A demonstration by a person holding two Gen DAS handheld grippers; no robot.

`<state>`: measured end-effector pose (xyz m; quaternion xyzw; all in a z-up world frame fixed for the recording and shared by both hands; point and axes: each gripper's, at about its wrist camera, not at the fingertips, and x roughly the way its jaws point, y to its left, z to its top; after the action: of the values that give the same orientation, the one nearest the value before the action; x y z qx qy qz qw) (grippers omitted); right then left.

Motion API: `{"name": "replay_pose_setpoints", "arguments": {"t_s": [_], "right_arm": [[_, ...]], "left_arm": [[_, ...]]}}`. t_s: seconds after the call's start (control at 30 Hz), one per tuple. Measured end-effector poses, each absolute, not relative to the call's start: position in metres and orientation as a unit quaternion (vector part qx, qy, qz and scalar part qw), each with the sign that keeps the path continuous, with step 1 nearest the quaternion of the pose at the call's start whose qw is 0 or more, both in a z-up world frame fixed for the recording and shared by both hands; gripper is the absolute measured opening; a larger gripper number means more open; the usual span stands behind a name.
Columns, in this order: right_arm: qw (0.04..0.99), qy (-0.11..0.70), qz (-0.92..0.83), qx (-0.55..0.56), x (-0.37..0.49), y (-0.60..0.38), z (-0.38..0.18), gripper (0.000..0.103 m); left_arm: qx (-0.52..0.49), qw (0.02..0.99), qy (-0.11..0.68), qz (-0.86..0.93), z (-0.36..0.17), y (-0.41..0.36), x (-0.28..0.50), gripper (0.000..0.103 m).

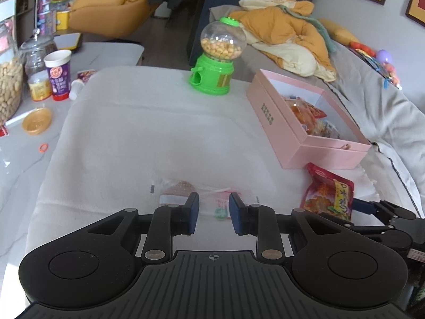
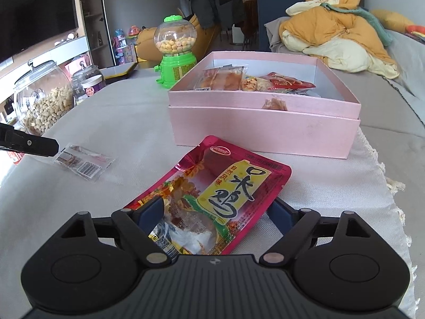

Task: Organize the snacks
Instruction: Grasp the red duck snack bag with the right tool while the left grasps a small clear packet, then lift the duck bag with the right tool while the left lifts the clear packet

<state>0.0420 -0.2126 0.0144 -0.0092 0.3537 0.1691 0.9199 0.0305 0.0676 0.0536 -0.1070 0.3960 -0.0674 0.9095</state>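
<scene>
The pink box (image 2: 263, 122) at 12 o'clock holds several snacks (2 remain): right tool (image 2: 216, 214) spread around red packet (image 2: 212, 199), left tool (image 1: 213, 212) nearly clenched, empty, above clear packet (image 1: 183, 190).

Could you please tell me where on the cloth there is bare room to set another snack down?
The widest bare patch lies between the green candy dispenser, the pink box and the clear packet. It is crowded by the box's near wall, where the red snack pouch lies.

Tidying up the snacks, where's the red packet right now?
The red packet lies on the cloth just before the pink box, between the right gripper's open jaws.
</scene>
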Motion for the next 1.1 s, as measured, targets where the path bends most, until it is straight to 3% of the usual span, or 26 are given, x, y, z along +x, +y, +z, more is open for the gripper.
{"name": "replay_pose_setpoints", "arguments": {"t_s": [0.2,0.33,0.53,0.8,0.97,1.1], "right_arm": [[0.920,0.353,0.169,-0.006,0.041,-0.214,0.015,0.086],[0.920,0.353,0.169,-0.006,0.041,-0.214,0.015,0.086],[0.920,0.353,0.169,-0.006,0.041,-0.214,0.015,0.086],[0.920,0.353,0.169,-0.006,0.041,-0.214,0.015,0.086],[0.918,0.359,0.168,0.000,0.037,-0.219,0.017,0.086],[0.918,0.364,0.153,0.024,0.017,-0.235,0.019,0.086]], "left_arm": [[-0.126,0.918,0.371,-0.055,0.046,0.082,0.061,0.029],[-0.143,0.901,0.404,-0.058,0.035,0.095,0.083,0.028],[-0.132,0.873,0.447,-0.144,0.031,0.080,0.040,0.027],[0.088,0.898,0.401,-0.159,0.048,0.007,-0.020,0.029],[0.177,0.890,0.399,-0.136,0.029,-0.030,-0.019,0.043],[0.140,0.900,0.393,-0.125,0.024,-0.019,-0.010,0.048]]}}
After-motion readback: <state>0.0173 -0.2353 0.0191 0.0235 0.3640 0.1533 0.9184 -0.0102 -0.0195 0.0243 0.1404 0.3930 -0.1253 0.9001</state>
